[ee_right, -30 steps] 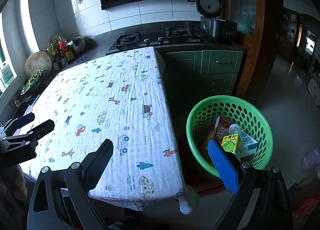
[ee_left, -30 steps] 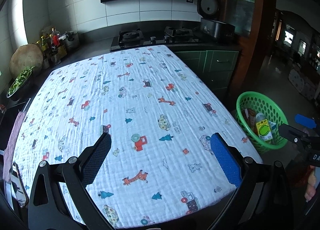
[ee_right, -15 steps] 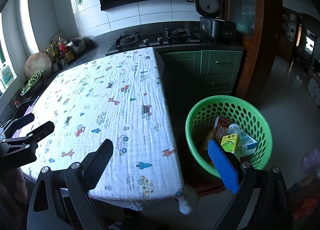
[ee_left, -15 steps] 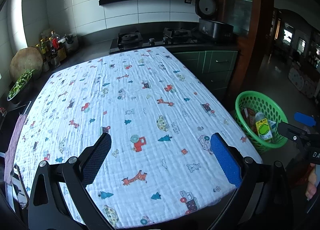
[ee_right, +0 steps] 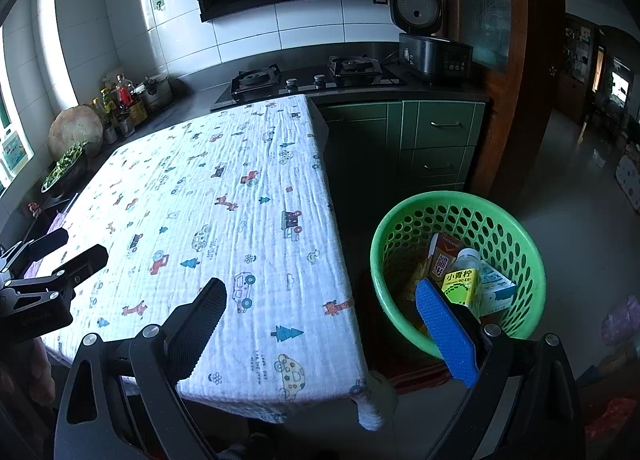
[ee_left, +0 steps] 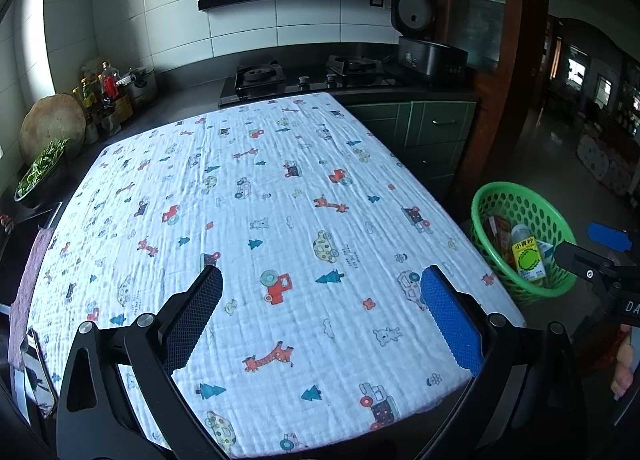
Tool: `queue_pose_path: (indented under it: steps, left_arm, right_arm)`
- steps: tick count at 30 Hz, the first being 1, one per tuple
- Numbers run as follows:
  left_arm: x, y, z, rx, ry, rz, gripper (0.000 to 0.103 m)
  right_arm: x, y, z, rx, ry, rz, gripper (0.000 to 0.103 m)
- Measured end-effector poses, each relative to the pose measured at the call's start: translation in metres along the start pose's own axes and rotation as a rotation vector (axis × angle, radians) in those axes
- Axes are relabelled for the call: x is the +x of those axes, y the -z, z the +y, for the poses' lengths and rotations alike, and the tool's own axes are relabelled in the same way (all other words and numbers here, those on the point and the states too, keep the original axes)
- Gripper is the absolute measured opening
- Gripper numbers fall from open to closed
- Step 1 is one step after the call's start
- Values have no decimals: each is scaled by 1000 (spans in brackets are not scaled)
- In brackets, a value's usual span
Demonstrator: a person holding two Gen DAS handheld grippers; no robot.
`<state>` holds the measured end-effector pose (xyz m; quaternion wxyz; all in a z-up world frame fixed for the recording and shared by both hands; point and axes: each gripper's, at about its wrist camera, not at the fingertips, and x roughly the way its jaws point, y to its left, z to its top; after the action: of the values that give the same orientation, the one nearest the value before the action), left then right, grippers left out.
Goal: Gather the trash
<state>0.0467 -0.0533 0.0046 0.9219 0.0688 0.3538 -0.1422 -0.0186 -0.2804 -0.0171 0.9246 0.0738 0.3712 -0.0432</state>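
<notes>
Left claw (ee_left: 320, 300): wide open and empty, poised over the near half of the worktop (ee_left: 280, 187), with nothing but printed cloth showing between its pads.
Right claw (ee_right: 320, 312): jaws spread, holding nothing, hanging off the worktop's near right corner; its blue pad (ee_right: 444, 332) lines up in front of the basket rim.
Worktop: covered edge to edge by a white cloth with cars, giraffes and little trees. Not a scrap of litter on it in either view!
Trash: it's all in the green basket (ee_right: 516, 227) standing on the floor just beside the worktop's right edge. There's a bottle with a yellow-green label (ee_right: 464, 284), an orange-red carton (ee_right: 442, 256) behind it, and a white-and-blue box (ee_right: 496, 288) on the right.
Step in hand: looks like the very end of the job. The cloth is cleared, both claws are free, and the load sits in the basket.
Next move: a final sweep for anything missed. The floor beyond the basket is dim, and a reddish patch at the lower right of the right wrist view is too dark to identify. If nothing turns up, both claws just stay open and draw clear.
Watch for: the basket sits close to the right claw, so any swing could nudge it.
</notes>
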Motion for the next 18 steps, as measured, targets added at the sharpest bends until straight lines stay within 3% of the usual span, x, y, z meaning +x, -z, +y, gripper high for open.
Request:
queue_pose_path:
  steps: [18]
  left_arm:
    - [1, 0, -1, 4, -1, 3, 98]
  right_arm:
    - [4, -2, -1, 1, -5, 2, 92]
